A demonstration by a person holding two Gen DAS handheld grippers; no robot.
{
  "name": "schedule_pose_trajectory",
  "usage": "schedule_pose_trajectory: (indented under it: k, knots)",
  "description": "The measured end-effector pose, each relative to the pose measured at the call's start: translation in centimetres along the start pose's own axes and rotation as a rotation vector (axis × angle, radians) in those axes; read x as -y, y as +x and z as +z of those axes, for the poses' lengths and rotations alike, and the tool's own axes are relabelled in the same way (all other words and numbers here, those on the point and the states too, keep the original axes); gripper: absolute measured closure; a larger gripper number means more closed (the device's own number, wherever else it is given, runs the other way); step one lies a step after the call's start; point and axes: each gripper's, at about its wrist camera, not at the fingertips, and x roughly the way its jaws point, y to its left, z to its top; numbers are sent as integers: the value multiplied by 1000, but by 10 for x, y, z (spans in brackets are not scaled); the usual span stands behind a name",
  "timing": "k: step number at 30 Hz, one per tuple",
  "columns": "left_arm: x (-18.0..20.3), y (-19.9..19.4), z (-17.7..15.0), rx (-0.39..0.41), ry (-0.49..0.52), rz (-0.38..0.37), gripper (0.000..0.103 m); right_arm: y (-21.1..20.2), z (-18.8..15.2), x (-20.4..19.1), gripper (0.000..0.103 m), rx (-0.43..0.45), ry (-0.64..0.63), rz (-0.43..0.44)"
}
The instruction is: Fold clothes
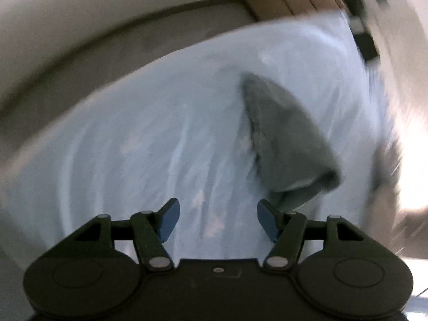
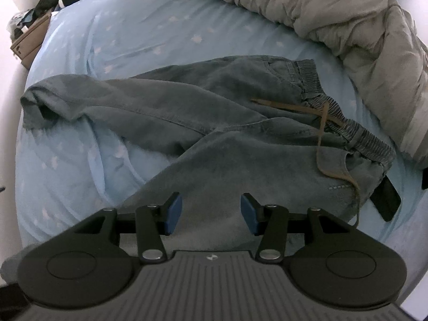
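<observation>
Lying spread across a bed (image 2: 80, 53) dressed in a pale blue sheet with faint star shapes: a pair of grey-blue trousers (image 2: 214, 112), elastic waistband (image 2: 347, 125) toward the right, one leg stretched to the left and ending in an open cuff (image 2: 40, 104). Trailing over the waistband and down the front panel, a brown drawstring (image 2: 321, 123). Heaped along the far right edge of the bed, just beyond the waistband, a rumpled grey duvet (image 2: 334, 18). Resting on the sheet beside the trousers' near right corner, a flat black object (image 2: 385, 200), too dim to identify. Standing off the bed's far left corner, a cardboard box (image 2: 29, 42) with dark clutter on top.

Hovering low over the near trouser panel, the right hand-held gripper (image 2: 211, 211), blue pads parted, nothing between them. Seen in a heavily motion-blurred left wrist view, the left hand-held gripper (image 1: 218, 219), likewise spread wide and empty, above bare sheet, with a grey fold of the trousers (image 1: 289, 144) just beyond its right pad (image 1: 267, 222). Contact between that pad and the cloth impossible to judge through the blur.
</observation>
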Motion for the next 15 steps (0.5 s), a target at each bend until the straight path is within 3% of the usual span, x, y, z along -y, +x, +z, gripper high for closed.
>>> schedule_pose_trajectory:
  k: [2, 4, 15]
  knots:
    - [36, 13, -5, 29, 185, 86, 42, 8, 6, 4, 52, -11, 23, -1]
    - [63, 26, -13, 58, 335, 126, 42, 16, 13, 9, 52, -19, 48, -4]
    - [135, 104, -21, 139, 639, 244, 50, 42, 24, 28, 52, -68, 131, -71]
